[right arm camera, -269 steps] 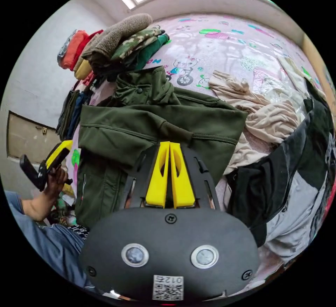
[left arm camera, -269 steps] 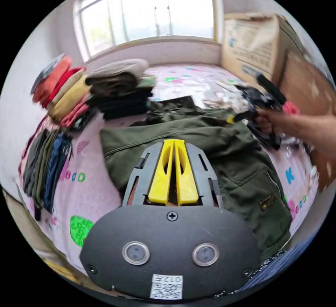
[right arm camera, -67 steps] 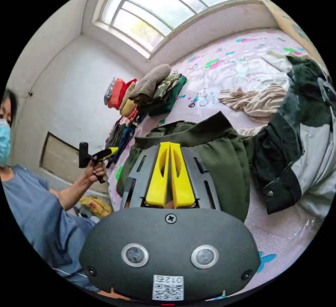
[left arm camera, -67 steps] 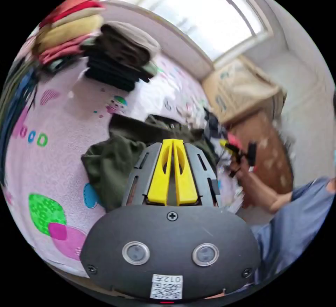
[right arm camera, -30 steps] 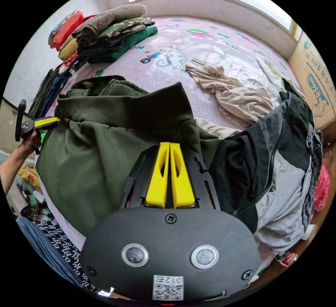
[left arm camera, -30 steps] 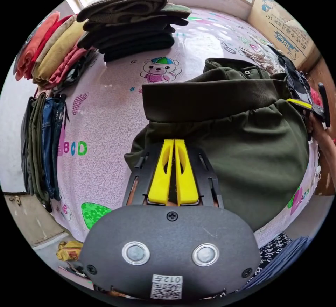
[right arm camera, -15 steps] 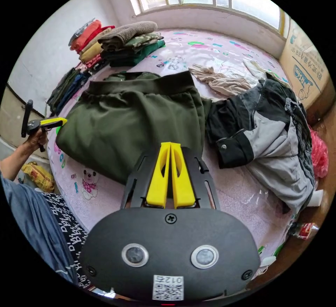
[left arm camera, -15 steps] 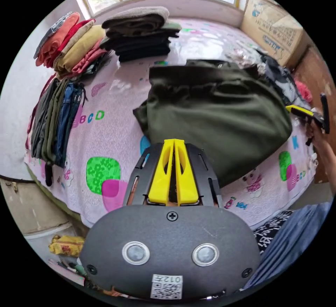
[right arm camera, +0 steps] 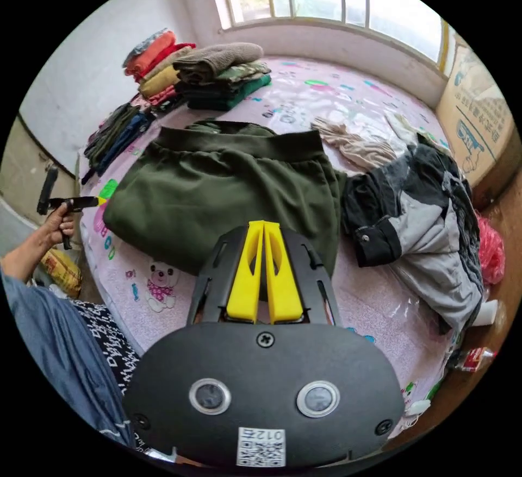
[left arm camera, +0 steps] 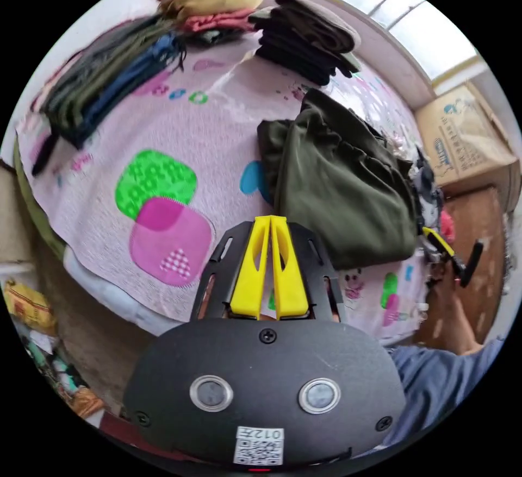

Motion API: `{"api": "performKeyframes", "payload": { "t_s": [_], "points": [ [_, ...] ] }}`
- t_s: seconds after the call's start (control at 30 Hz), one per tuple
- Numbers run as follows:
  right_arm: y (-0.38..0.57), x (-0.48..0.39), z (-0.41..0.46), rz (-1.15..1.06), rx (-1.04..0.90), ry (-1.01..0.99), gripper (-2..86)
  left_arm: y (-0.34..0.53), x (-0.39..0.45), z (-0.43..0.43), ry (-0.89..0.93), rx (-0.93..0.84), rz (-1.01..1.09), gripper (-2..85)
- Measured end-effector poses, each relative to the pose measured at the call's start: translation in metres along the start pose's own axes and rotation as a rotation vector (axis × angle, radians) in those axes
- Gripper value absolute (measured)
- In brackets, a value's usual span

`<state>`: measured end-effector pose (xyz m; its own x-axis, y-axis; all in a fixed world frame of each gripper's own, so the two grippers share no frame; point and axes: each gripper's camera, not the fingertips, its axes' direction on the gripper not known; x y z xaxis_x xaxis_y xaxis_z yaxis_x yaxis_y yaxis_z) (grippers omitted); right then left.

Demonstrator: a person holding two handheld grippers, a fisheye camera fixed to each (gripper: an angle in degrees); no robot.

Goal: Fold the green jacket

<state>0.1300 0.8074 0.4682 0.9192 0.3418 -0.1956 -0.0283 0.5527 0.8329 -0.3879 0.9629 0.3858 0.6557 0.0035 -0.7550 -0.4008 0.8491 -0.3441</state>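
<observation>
Jacket (right arm camera: 228, 183) lies folded on bed (right arm camera: 380, 292), both tongs empty.

Folded over and let go, green jacket (right arm camera: 228, 183) now flat on bed (right arm camera: 375, 292), both hand-held grippers withdrawn.

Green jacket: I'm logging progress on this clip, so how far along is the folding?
Done, by the look of it: the dark green fabric jacket lies on the pink patterned bedcover as a compact folded bundle, ribbed hem on top. In hand: nothing; the left gripper and right gripper are shut, off the cloth. Left: perhaps moving it to the stack of folded clothes.
</observation>
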Motion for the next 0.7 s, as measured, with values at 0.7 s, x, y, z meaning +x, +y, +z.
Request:
{"api": "performKeyframes", "payload": {
  "t_s": [0.7],
  "points": [
    [-0.118,-0.289,0.157,-0.636,-0.240,-0.400,5.0,0.082,-0.083,-0.054,0.129,0.114,0.332,-0.1]
  ]
}}
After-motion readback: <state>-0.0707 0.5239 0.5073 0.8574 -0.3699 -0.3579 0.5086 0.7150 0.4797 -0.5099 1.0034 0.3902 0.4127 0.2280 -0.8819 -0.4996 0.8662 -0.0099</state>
